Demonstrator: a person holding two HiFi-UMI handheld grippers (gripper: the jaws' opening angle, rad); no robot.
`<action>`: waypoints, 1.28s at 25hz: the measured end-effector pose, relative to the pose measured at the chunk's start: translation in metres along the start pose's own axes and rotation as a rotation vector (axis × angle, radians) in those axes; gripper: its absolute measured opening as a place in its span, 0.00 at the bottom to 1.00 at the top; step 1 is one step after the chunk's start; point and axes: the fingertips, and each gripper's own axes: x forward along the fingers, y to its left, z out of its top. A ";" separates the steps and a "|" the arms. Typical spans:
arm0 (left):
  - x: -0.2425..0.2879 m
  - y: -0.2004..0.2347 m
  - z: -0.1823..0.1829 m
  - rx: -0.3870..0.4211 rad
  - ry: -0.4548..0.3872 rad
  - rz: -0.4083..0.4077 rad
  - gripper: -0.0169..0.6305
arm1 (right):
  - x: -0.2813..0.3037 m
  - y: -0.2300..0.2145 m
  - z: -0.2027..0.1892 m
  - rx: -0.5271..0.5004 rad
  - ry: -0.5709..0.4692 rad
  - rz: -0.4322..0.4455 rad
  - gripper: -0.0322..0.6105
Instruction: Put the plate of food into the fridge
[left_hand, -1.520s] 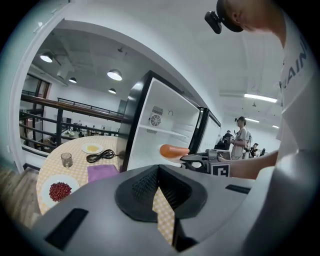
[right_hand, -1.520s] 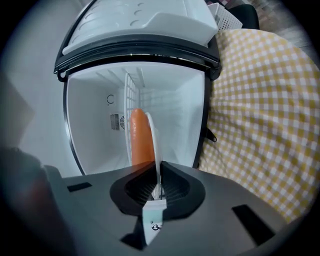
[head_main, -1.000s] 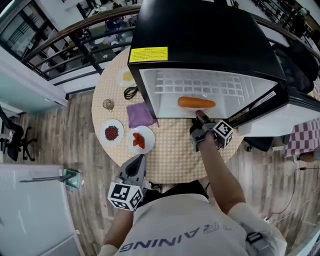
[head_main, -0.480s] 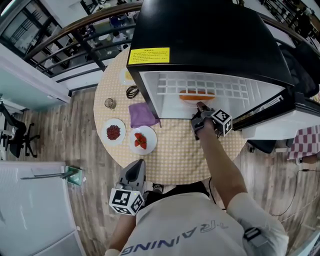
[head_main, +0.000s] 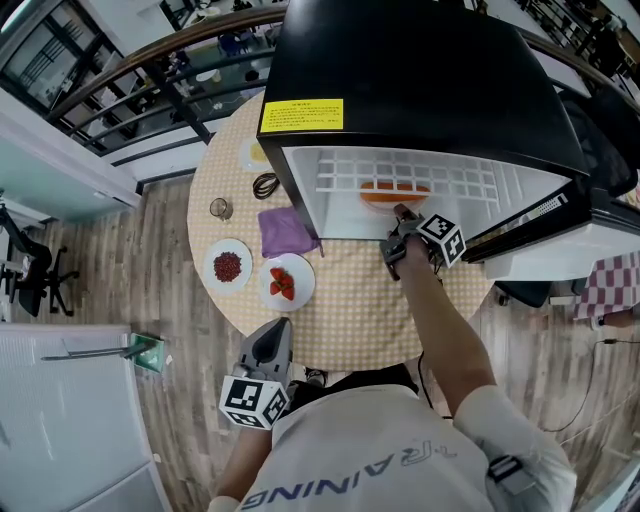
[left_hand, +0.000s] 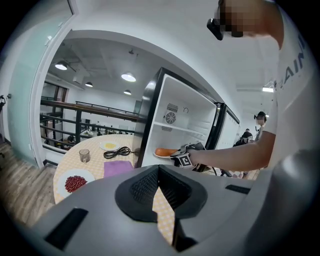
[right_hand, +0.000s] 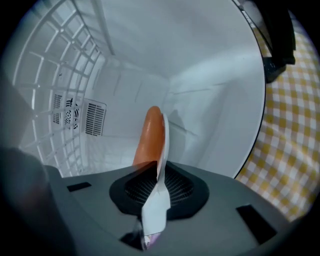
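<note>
- Since the earlier frame, the plate (head_main: 372, 199) with its carrot (head_main: 393, 191) has passed from the fridge's (head_main: 420, 80) front edge to a place inside it, under the wire shelf (head_main: 440, 170); the right gripper (head_main: 403, 213) has followed it to the opening.
- Left gripper (head_main: 270, 345): well back from the fridge, low near the person's body, jaws together with nothing between them; it has stayed idle.
- Right gripper, own view (right_hand: 159, 185): the plate's near rim (right_hand: 161, 165) stands edge-on between the pads, which are pressing on it while the jaws begin to open.
- Position of the load: inside the fridge's white compartment, carrot (right_hand: 150, 135) pointing toward the back wall. Whether the plate already rests on the compartment floor cannot be told.
- Handling, judged: the plate looks thin, stiff and smooth, so a rim pinch is the only practical hold, and it probably slips easily. The load seems light, yet it hangs out beyond the grip, so any tilt may roll the carrot off.
- Advice: keep the plate level and have it supported from below before the pads let go fully.
- Surroundings: the table (head_main: 350, 300) in front of the fridge carries a purple cloth (head_main: 283, 230) just left of the opening.
</note>
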 end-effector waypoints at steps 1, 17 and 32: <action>0.000 0.000 0.000 0.002 0.000 -0.003 0.04 | -0.001 0.000 0.000 -0.035 0.005 -0.013 0.12; -0.002 0.005 -0.008 -0.038 0.014 -0.029 0.04 | -0.004 0.004 -0.026 -0.701 0.235 -0.104 0.34; -0.016 0.012 -0.018 -0.073 0.022 -0.035 0.04 | -0.020 -0.007 -0.031 -0.827 0.296 -0.159 0.37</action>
